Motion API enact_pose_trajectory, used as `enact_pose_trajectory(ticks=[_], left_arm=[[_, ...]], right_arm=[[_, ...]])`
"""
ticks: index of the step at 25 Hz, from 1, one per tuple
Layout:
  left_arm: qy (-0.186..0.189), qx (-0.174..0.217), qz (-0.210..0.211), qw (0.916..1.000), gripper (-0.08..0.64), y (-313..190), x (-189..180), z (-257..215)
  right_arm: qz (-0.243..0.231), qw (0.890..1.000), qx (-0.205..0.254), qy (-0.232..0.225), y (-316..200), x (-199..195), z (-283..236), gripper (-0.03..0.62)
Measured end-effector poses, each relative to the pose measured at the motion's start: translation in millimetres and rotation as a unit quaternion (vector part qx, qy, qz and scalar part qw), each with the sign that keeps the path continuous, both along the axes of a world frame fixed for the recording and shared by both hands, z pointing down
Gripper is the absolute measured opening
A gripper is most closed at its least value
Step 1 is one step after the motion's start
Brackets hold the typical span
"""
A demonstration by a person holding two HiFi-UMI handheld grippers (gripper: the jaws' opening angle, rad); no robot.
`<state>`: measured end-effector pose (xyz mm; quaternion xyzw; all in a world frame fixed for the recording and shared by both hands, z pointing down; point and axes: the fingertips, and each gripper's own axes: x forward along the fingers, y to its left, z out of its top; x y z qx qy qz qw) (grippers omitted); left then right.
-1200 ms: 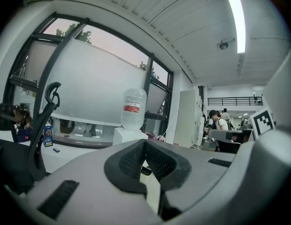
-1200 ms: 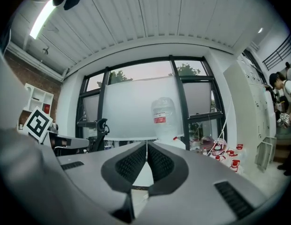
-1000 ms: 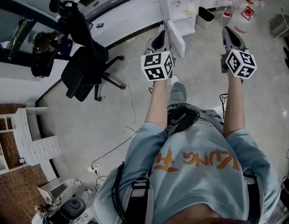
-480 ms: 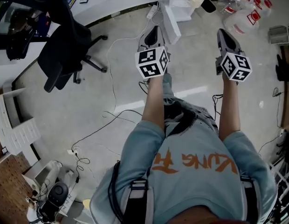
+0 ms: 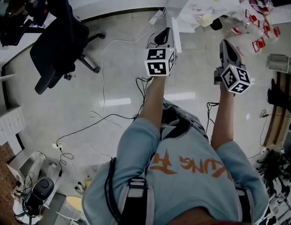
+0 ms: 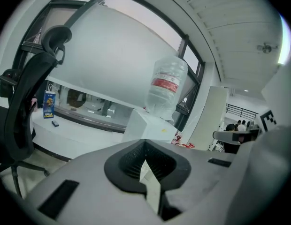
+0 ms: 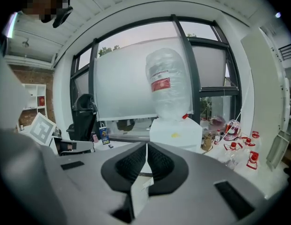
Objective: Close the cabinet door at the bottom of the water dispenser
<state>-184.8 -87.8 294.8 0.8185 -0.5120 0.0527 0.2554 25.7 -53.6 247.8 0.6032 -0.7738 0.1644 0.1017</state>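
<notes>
The white water dispenser (image 5: 190, 6) stands at the top of the head view, its bottom cabinet door (image 5: 175, 32) swung out toward me. My left gripper (image 5: 165, 31) is shut and empty, its tip just left of the door's edge; whether it touches I cannot tell. My right gripper (image 5: 225, 43) is also shut and empty, held over the floor to the right of the door. In the left gripper view the gripper (image 6: 144, 140) points at the dispenser (image 6: 145, 124) with its bottle (image 6: 166, 86). In the right gripper view the gripper (image 7: 146, 144) faces the dispenser (image 7: 176, 131) and its bottle (image 7: 165, 86).
A black office chair (image 5: 58, 46) stands at the left by a white desk. Cables (image 5: 108, 118) trail over the glossy floor. Several bottles with red labels (image 5: 258, 18) lie to the right of the dispenser. A power strip (image 5: 157, 16) lies by its base.
Both grippers have moved forward and lower toward the dispenser, which now looms larger at the top of the view. The chair has slid left in the picture. Both jaws stay shut.
</notes>
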Motion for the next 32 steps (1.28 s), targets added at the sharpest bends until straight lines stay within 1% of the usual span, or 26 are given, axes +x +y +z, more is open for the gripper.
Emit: enact_pose_trajectory(ticks=[3,7,9,12,14,17,20,23,25,27,30,32], left_arm=[[-0.003,-0.005,0.013,0.9999,0.008,-24.3,11.6,5.2],[-0.012,-0.025,0.034,0.999,0.008,-24.7,37.2,25.5],[-0.018,-0.034,0.036,0.9986,0.008,-26.1,47.5,34.1],[-0.03,-0.043,0.031,0.9981,0.008,-27.9,59.7,45.9],[-0.041,-0.051,0.021,0.9976,0.008,-29.0,63.1,56.8],[-0.062,-0.063,-0.006,0.9961,0.008,-28.4,65.1,65.4],[-0.078,-0.076,-0.026,0.9937,0.008,-0.4,81.8,42.0],[-0.108,-0.068,-0.023,0.9916,0.008,30.1,116.4,8.8],[-0.097,-0.067,-0.02,0.9929,0.008,40.6,137.9,7.8],[-0.084,-0.074,-0.019,0.9936,0.008,42.0,148.4,20.4],[-0.083,-0.092,-0.016,0.9922,0.008,47.6,149.7,45.5],[-0.088,-0.102,-0.02,0.9907,0.008,49.4,143.3,61.3]], right_arm=[[0.011,1.0,0.002,-0.007,-18.9,7.1,2.5,0.031],[0.027,0.999,-0.023,-0.015,-16.1,31.3,26.2,0.031],[0.032,0.999,-0.032,-0.022,-17.5,45.5,36.8,0.031],[0.027,0.998,-0.043,-0.033,-25.7,60.2,54.7,0.031],[0.013,0.998,-0.049,-0.047,-37.9,62.5,69.8,0.031],[-0.027,0.996,-0.05,-0.07,-60.6,57.2,81.6,0.031],[-0.068,0.994,-0.049,-0.066,-54.7,61.0,50.8,0.031],[-0.113,0.991,-0.051,-0.045,-39.4,71.6,11.2,0.031],[-0.134,0.988,-0.058,-0.043,-33.3,79.1,11.0,0.031],[-0.135,0.987,-0.071,-0.045,-35.6,85.3,28.0,0.031],[-0.134,0.985,-0.095,-0.049,-33.8,84.2,59.9,0.031],[-0.145,0.982,-0.105,-0.054,-34.4,72.7,80.0,0.031]])
